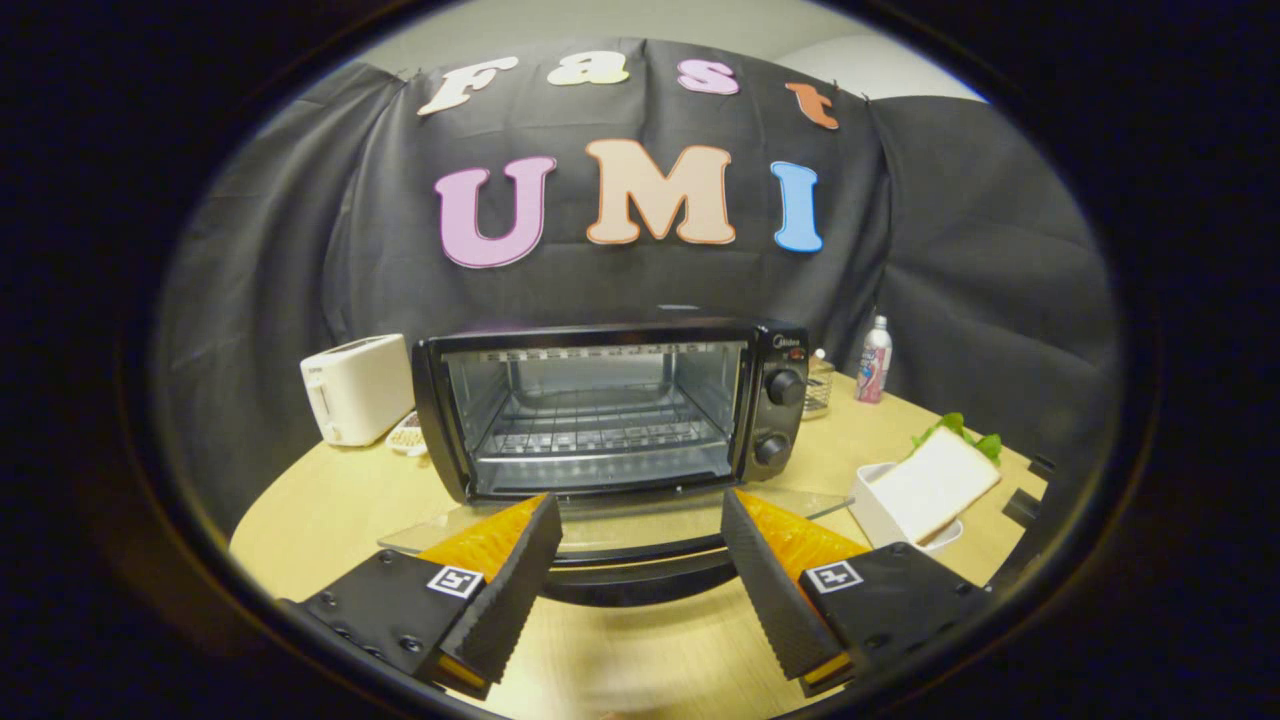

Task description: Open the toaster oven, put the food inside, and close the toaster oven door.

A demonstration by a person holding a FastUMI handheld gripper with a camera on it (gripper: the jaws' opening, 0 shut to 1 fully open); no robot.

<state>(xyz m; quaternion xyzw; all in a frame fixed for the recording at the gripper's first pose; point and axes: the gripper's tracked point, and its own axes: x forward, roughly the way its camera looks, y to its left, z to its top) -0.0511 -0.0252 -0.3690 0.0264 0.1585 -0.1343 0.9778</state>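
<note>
Wooden surface [330, 500] carries the toaster oven [610, 405], door [640, 545] down. Fingers [640, 575] apart, empty; the bread [935, 482] lies to their right.

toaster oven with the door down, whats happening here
A hand-held gripper hovers with its fingers open and empty, just above the handle of the lowered door. The toaster oven stands open with a bare rack inside. The sandwich sits in its white dish beside the oven, not yet loaded.
</note>
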